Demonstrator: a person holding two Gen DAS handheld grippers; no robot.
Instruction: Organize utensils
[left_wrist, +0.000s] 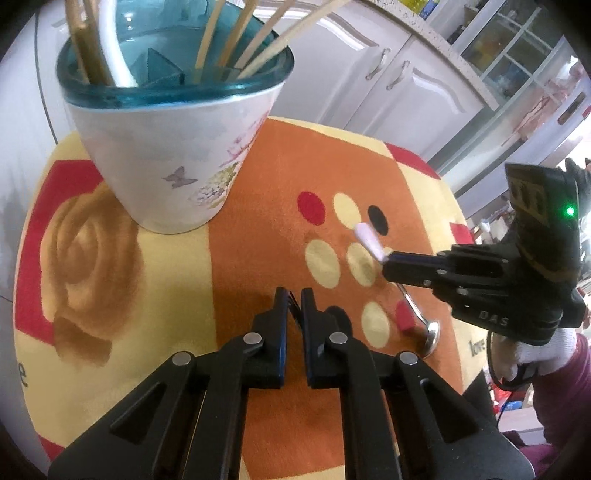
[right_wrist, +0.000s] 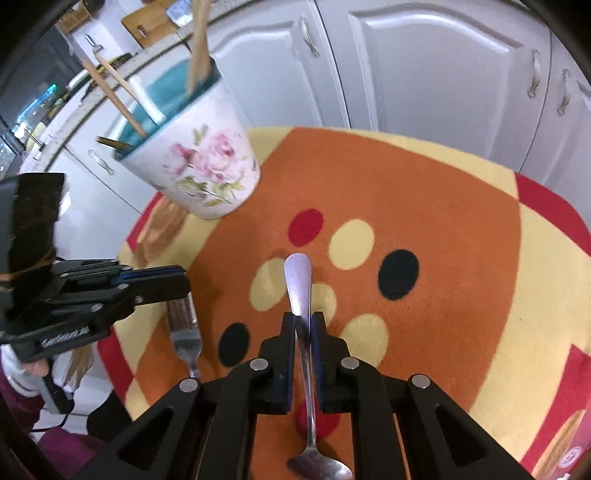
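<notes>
A white flowered utensil holder (left_wrist: 166, 147) (right_wrist: 199, 162) with a teal inside stands at the far left of the round table. It holds several wooden chopsticks (left_wrist: 255, 40) and a white handle (left_wrist: 114, 44). My left gripper (left_wrist: 293, 295) (right_wrist: 183, 282) is shut on a fork (right_wrist: 184, 332) with a brown handle, its tines hanging toward the cloth. Only a dark sliver of that fork (left_wrist: 294, 306) shows between the jaws in the left wrist view. My right gripper (right_wrist: 303, 319) (left_wrist: 388, 262) is shut on the stem of a metal spoon (right_wrist: 299, 280) (left_wrist: 430, 336), bowl end low and handle end pointing up.
An orange, yellow and red cloth (left_wrist: 258, 192) (right_wrist: 424, 206) with coloured dots covers the table. White cabinet doors (right_wrist: 424, 66) (left_wrist: 388, 74) stand close behind it. A white-gloved hand (left_wrist: 543, 350) holds the right gripper at the table's right edge.
</notes>
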